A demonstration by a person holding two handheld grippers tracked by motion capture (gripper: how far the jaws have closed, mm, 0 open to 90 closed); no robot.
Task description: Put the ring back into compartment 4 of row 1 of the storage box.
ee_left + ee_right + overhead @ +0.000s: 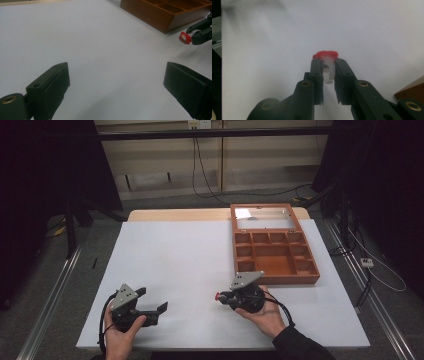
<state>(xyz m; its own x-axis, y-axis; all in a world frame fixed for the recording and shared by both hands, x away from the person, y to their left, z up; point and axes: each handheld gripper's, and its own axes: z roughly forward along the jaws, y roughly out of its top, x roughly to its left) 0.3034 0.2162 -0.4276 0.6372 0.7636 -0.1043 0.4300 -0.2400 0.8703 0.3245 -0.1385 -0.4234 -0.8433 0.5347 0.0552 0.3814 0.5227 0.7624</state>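
**Small red-topped piece clamped in the right gripper, left gripper idle**

In the high view the right gripper (pixel 218 297) sits at about 5 o'clock on the white table (pixel 175 260), cradled in the person's right hand (pixel 262 314), with its tips pointing toward 9 o'clock. Its jaws are clenched on a small piece with a red top and a clear plastic body (pixel 326 65); in the right gripper view the clear part is pinched between the two black pads and the red top pokes out just past the tips. From the left gripper view the same piece (pixel 185 38) shows at 2 o'clock, held just above the table.

The wooden box (pixel 275 251) lies at 2 o'clock on the table, its lid swung open toward 12 o'clock. The piece is near the box's front left corner, not touching it.

The left gripper (pixel 151 300) rests at 7 o'clock in the left hand (pixel 120 336), jaws spread wide with nothing between them, well apart from the right gripper.
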